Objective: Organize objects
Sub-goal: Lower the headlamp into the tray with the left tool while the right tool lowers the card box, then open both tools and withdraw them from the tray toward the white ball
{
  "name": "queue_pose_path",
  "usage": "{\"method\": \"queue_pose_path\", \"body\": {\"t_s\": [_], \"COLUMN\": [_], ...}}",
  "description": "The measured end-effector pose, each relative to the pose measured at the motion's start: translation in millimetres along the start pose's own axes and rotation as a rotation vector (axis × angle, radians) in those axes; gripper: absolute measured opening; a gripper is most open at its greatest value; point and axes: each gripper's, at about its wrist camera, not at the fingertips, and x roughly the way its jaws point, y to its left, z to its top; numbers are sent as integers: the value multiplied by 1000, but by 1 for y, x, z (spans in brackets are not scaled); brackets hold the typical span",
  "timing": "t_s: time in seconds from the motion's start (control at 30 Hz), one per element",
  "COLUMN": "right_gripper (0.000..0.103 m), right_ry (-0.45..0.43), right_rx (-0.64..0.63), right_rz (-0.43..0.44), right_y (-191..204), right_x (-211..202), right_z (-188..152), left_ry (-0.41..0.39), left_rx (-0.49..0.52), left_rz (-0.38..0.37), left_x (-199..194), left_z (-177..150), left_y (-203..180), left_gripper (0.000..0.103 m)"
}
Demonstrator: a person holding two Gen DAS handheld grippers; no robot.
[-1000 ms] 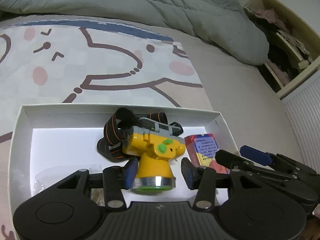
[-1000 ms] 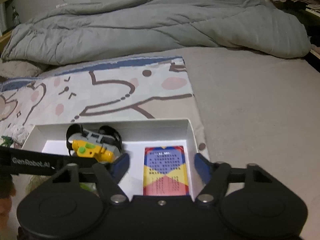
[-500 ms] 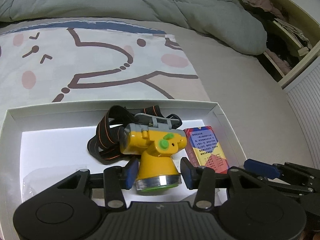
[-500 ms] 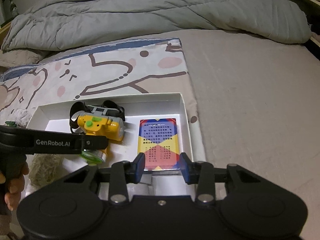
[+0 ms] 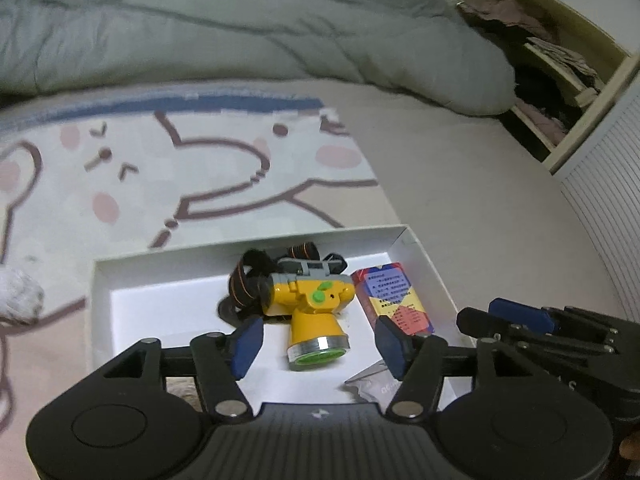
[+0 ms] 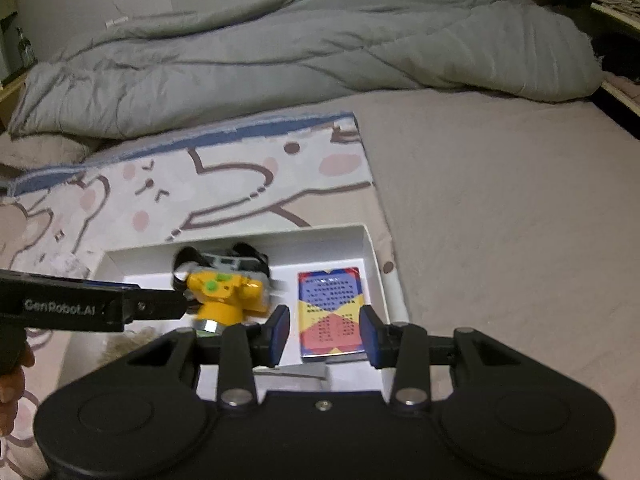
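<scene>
The left gripper (image 5: 318,344) is standing with its claw apart: its jaws have just been opening, and the yellow headlamp (image 5: 310,300) is sitting in the gap between the blue pads (image 5: 246,344) without either one pressing on it. So the step in hand is looking like the let-go and the pull-away. Doing it well is calling for keeping the claw wide and backing off up and toward the near side, so that no pad is nudging the lens end or catching the strap (image 5: 244,280). The headlamp is lying in the middle of the white box (image 5: 240,250), its silver-rimmed green lens pointing near, two green buttons on top, and its black strap with orange stripes bunching at the far side. Just to its right, a red, blue and yellow card pack (image 5: 390,296) is lying flat against the box's right wall. The right gripper (image 6: 323,334) is hovering by the box's near right corner; its jaws have just been closing and are now standing narrowly apart, and the pack showing between them seems to be lying below, not clamped.
</scene>
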Motion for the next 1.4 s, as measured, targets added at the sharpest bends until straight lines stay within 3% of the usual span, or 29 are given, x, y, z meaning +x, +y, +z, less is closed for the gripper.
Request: {"method": "queue_pose_path", "body": {"t_s": [0.63, 0.83, 1.17, 1.4], "right_gripper": [57, 72, 89, 103], "right_ry": [-85, -101, -128, -146], "right_rx": [27, 32, 36, 37], "right_rz": [-48, -76, -106, -149], "right_y": [35, 43, 55, 59], "right_x": [-85, -102, -114, -112], "right_z": [-33, -48, -71, -79], "left_ry": [-99, -135, -161, -137], "left_rx": [90, 110, 134, 133], "left_rz": [86, 102, 110, 93], "left_x": [-101, -125, -140, -131], "left_z": [-44, -60, -81, -88], "left_y": [8, 20, 43, 52], "left_gripper": [92, 100, 103, 103]}}
